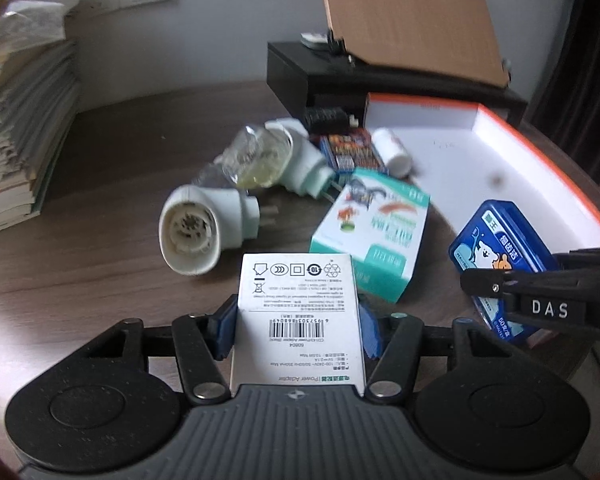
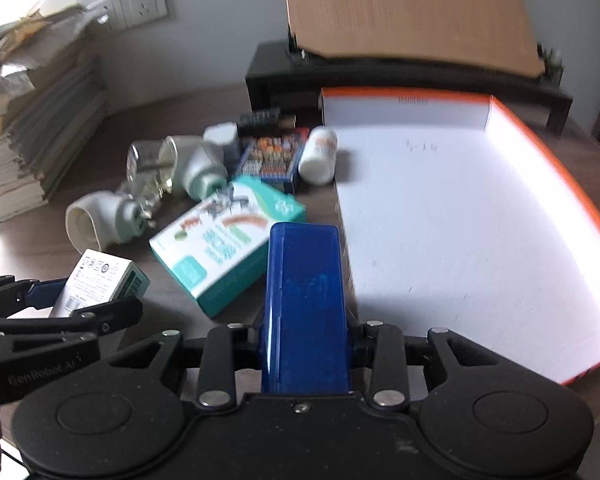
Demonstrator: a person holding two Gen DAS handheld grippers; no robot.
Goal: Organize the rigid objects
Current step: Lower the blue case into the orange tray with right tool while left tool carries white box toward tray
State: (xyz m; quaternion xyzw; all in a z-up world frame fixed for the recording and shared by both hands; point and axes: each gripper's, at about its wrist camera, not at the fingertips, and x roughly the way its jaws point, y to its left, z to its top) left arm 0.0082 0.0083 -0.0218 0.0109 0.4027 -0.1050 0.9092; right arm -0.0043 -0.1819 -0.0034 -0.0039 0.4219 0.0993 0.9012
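Rigid objects lie on a wooden table (image 1: pixel 112 152), two of them held in the grippers. Left gripper (image 1: pixel 298 330): its jaws pinch a white power-adapter box (image 1: pixel 298 312) by both sides, the blue pads pressed against the carton, barcode face up. Right gripper (image 2: pixel 306 332): its jaws are closed on a blue plastic case (image 2: pixel 304 300), which stands on edge between the pads and points forward. Just ahead of both jaws, between the two held items, lies a teal-and-white carton (image 1: pixel 374 232), tilted, flat on the table. Left of it, ahead of the left jaws, rests a white plug-in socket (image 1: pixel 204 228) on its side; beyond that, a second white plug-in unit with a clear bottle (image 1: pixel 276 156). Farther out sit a dark blue patterned box (image 2: pixel 274 158) and, touching its right side, a small white bottle (image 2: pixel 319 155) lying down. Right of the right jaws, a large white tray with an orange rim (image 2: pixel 540 152) lies open, bare inside. Beyond stand a black stand (image 2: pixel 268 76) bearing a tilted brown board (image 2: pixel 412 12), and far left a stack of books (image 1: pixel 24 140).
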